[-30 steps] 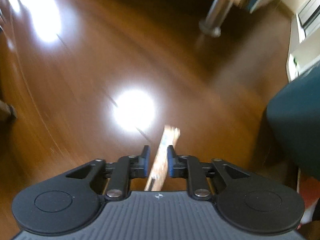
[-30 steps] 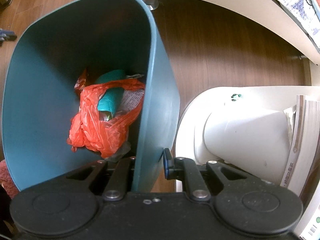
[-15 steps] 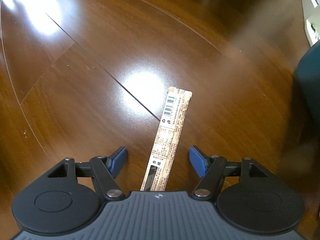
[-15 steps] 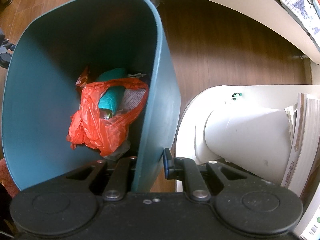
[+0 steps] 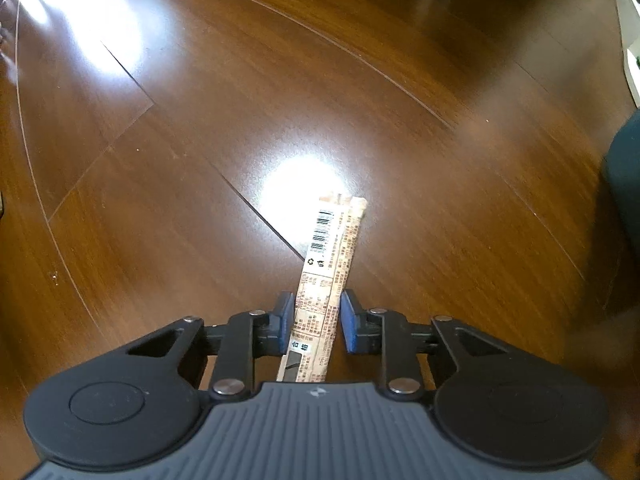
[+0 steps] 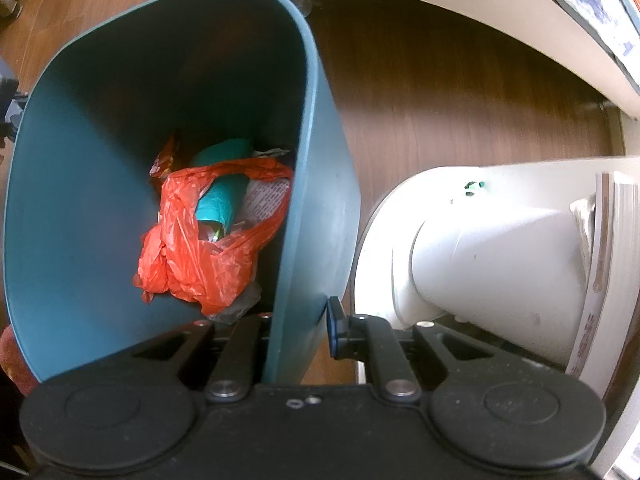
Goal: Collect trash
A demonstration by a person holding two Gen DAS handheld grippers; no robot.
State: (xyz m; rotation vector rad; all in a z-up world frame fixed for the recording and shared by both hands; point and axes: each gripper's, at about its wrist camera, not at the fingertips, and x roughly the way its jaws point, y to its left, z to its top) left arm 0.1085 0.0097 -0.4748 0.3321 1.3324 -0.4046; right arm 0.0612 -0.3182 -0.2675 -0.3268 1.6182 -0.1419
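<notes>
Pickup step: left gripper (image 5: 314,312), jaws just closed, pinches the long tan printed wrapper (image 5: 328,264) lying on the glossy brown wood floor (image 5: 200,160); right gripper (image 6: 300,320) clamps the teal plastic bin (image 6: 80,220) wall. Next, lift and carry it right to the bin

My L tongs (image 5: 314,316): black w/ blue pads, on a tan wrapper (image 5: 326,276) w/ brown print & b/w barcode. Floor (image 5: 200,140) dark brown wood. Bin (image 6: 316,208) teal; inside, orange-red bag (image 6: 192,260), teal roll (image 6: 222,200).
</notes>
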